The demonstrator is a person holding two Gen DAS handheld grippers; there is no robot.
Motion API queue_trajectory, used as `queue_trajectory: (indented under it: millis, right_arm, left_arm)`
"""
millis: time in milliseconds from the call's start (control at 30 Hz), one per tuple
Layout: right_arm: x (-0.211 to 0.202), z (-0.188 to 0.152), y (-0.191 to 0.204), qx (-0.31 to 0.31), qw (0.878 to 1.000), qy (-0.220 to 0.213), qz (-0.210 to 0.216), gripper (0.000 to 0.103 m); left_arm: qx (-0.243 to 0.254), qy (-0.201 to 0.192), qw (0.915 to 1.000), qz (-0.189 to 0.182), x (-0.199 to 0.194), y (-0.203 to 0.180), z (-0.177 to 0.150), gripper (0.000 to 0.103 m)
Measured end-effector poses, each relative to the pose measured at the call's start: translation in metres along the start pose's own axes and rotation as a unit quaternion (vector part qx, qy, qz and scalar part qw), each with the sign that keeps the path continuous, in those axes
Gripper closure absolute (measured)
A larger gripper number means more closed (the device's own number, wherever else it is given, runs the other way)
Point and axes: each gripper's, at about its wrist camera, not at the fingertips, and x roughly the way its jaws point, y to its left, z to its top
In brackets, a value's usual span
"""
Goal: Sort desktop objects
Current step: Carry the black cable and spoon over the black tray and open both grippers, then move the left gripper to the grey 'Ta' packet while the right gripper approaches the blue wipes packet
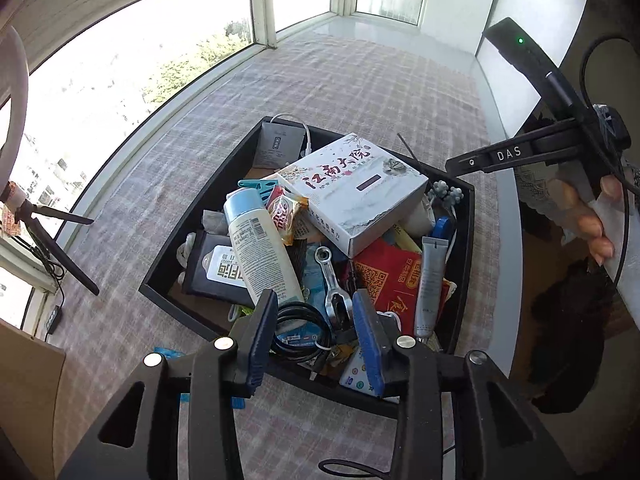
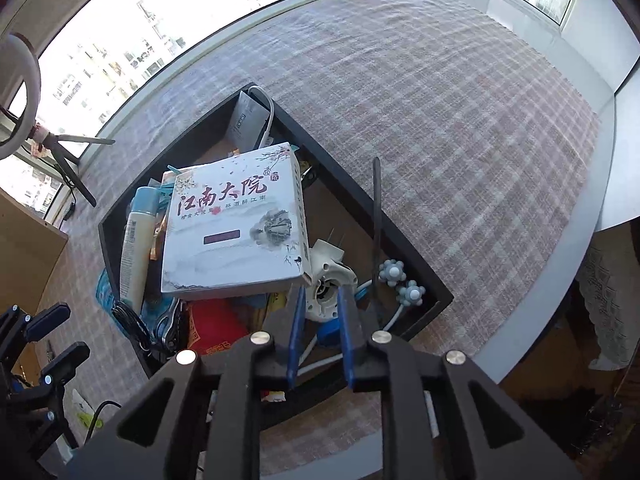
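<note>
Both blue-padded grippers, left (image 1: 314, 334) and right (image 2: 322, 322), hover with parted, unloaded jaws over the black rectangular tray (image 1: 160, 268) on the checked tablecloth (image 2: 460, 120), heaped with clutter under a white printed cardboard box (image 2: 234, 224).

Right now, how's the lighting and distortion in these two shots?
Left wrist view: windows blown out white, black tray bowed by fisheye, contents sharp. Right wrist view: same glare through the glass, checked tablecloth lines curve, white box evenly lit.
</note>
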Motion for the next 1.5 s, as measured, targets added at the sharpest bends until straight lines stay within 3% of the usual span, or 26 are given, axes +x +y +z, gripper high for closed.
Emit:
queue_trajectory:
  millis: [333,500,633,733,800,1000,1133,1267,1333,1500]
  right_arm:
    - [-0.004,-0.012,0.064,-0.075,0.997,-0.006,0.033,0.086]
    - [-0.002,-0.017,0.126,-0.15,0.987,-0.001,0.062,0.069]
    - [0.004,-0.027,0.184,-0.224,0.972,0.0,0.074,0.064]
    - [0.012,-0.04,0.227,-0.283,0.956,-0.001,0.081,0.053]
    - [0.02,-0.05,0.253,-0.32,0.944,0.001,0.076,0.052]
    - [0.053,-0.068,0.316,-0.388,0.919,0.026,0.068,0.048]
    - [0.08,-0.075,0.34,-0.403,0.911,0.052,0.066,0.044]
    - [0.104,-0.079,0.358,-0.416,0.905,0.067,0.053,0.044]
    - [0.113,-0.077,0.363,-0.417,0.905,0.074,0.048,0.044]
    - [0.13,-0.066,0.37,-0.406,0.908,0.094,0.052,0.044]
  left_arm:
    - [-0.098,0.007,0.9936,0.056,-0.039,0.105,-0.06,0.068]
    - [-0.163,0.003,0.9813,0.102,-0.072,0.164,-0.11,0.068]
    - [-0.222,0.012,0.9651,0.139,-0.092,0.211,-0.162,0.066]
    - [-0.278,0.028,0.9461,0.164,-0.105,0.245,-0.211,0.065]
    - [-0.322,0.039,0.9294,0.175,-0.114,0.27,-0.247,0.064]
    - [-0.456,0.063,0.8631,0.207,-0.136,0.333,-0.353,0.056]
    - [-0.534,0.066,0.8206,0.192,-0.136,0.361,-0.409,0.056]
    - [-0.558,0.09,0.8022,0.193,-0.116,0.374,-0.433,0.052]
    - [-0.573,0.087,0.7929,0.189,-0.106,0.38,-0.44,0.04]
    - [-0.602,0.099,0.7696,0.189,-0.08,0.392,-0.45,0.038]
